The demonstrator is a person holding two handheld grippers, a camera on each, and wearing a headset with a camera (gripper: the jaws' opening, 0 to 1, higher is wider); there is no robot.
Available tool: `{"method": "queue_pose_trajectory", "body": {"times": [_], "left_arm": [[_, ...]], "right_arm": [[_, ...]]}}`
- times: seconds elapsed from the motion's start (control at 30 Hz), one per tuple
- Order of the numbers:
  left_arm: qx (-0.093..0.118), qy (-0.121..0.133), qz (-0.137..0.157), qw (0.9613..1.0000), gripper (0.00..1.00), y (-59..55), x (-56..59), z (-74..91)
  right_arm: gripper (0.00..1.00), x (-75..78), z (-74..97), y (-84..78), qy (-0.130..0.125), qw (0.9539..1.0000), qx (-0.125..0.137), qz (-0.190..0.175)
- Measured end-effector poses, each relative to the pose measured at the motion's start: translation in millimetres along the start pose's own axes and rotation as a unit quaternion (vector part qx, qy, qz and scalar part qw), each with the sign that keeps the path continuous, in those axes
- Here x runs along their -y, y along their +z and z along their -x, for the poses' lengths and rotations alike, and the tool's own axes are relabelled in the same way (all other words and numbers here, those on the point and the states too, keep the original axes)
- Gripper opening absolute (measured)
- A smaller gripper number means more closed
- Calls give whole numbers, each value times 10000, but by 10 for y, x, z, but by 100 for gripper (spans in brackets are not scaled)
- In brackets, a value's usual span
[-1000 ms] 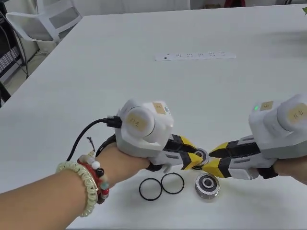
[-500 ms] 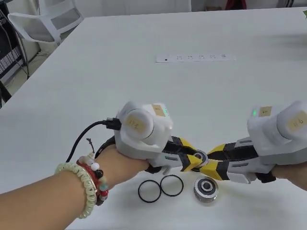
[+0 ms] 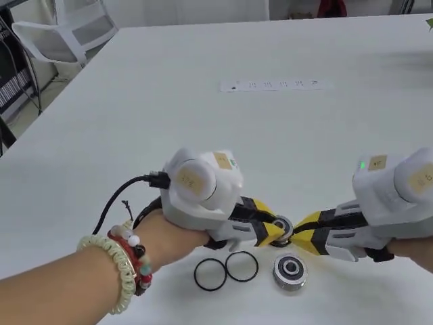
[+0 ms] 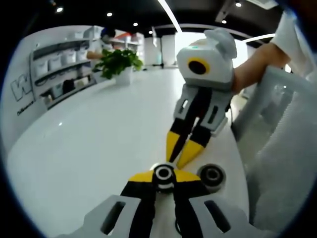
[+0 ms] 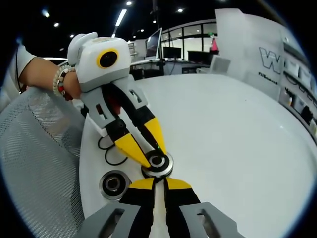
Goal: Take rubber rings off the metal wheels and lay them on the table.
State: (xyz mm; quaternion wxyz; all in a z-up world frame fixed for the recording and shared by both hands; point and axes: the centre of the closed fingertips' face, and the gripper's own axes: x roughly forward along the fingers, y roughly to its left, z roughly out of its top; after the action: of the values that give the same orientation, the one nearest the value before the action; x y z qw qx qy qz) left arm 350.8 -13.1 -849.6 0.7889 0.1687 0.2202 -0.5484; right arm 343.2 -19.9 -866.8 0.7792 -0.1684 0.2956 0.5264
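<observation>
Above the table (image 3: 203, 122), left tongs (image 4: 164, 176) clamp a wheel (image 5: 157, 161); right tongs (image 5: 156, 184) together, labels (image 3: 222, 160) unreadable.

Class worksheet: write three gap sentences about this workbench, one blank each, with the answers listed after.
____ rubber rings lie loose on the table. The left gripper is shut on a metal ____. In the head view, another wheel lies on the table to the rings' ____.
Missing: two; wheel; right.
</observation>
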Motion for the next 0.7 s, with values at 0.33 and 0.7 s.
{"method": "queue_pose_trajectory", "body": {"times": [0.33,0.7], "left_arm": [[-15,31,-45,10000,14,-6,-8,3],[48,18,50,10000,14,5,-2,-13]], "right_arm": [[0,69,46,41,-169,9963,192,-818],[0,109,117,105,400,9322,1047,-3442]]}}
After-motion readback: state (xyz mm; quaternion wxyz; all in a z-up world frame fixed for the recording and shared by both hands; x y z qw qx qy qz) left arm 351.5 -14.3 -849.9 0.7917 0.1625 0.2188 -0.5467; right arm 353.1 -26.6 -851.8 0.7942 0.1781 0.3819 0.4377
